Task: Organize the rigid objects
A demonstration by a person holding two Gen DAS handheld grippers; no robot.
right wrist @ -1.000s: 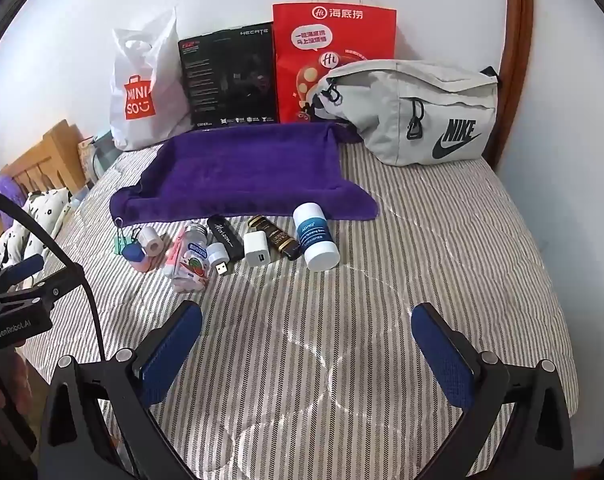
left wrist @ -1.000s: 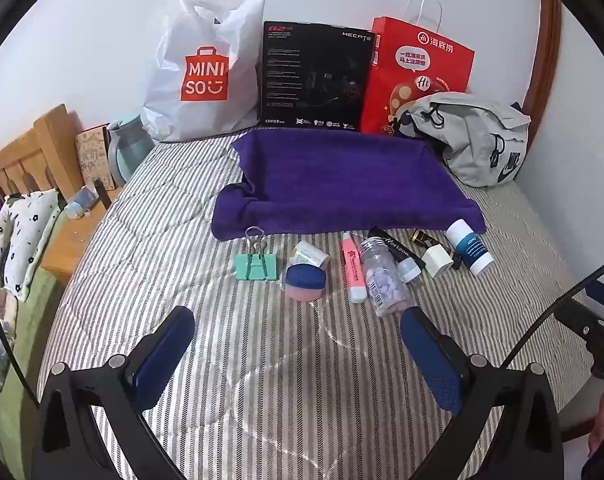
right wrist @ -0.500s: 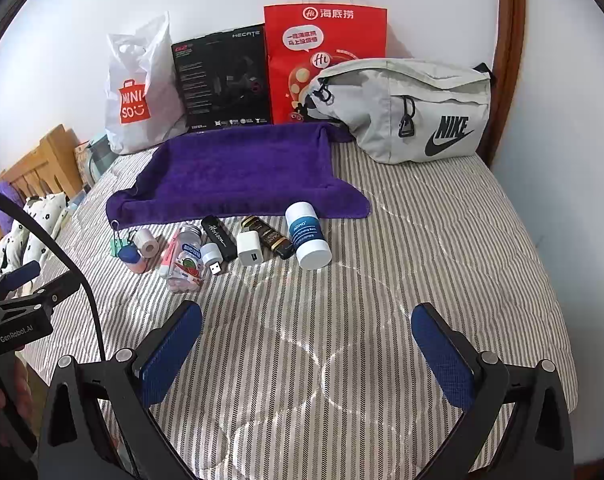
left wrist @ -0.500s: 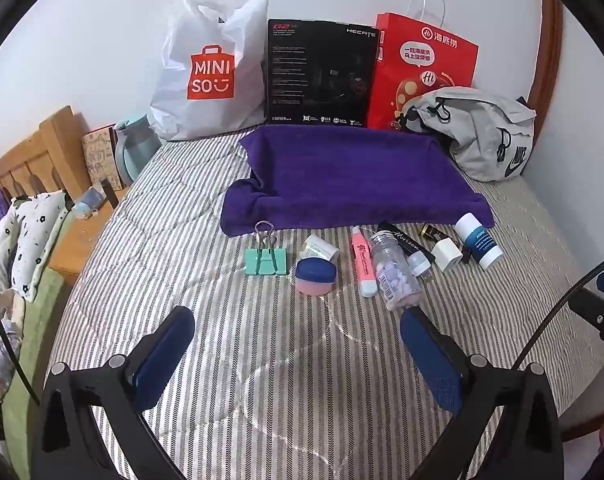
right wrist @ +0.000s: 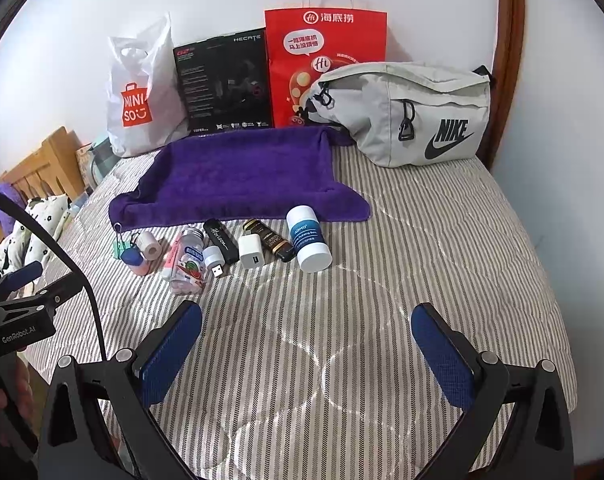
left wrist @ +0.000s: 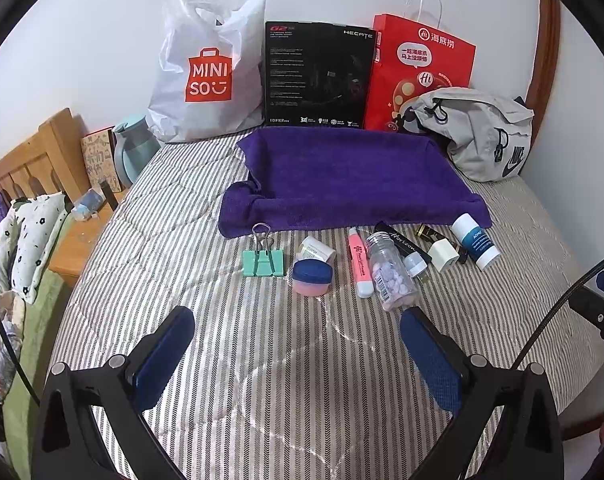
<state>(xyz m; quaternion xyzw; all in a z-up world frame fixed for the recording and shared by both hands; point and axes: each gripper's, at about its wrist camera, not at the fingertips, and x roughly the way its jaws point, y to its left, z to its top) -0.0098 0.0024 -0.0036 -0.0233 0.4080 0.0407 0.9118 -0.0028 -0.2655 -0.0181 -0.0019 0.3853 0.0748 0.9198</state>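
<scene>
Striped bedding carries a row of small items just in front of a purple towel. Both the left hand-held gripper and the right hand-held gripper are held apart and empty, well short of the row. One outer item, such as the binder clip, is best approached squarely. Labels on the dark tubes are barely legible.

Each gripper, the left gripper and the right gripper, has black angular arms with triangular cut-outs, silver screws at the joints and blue textured pads. Beside the right gripper's view, the left one's body reads "GenRobot.AI", trailing a black cable.
</scene>
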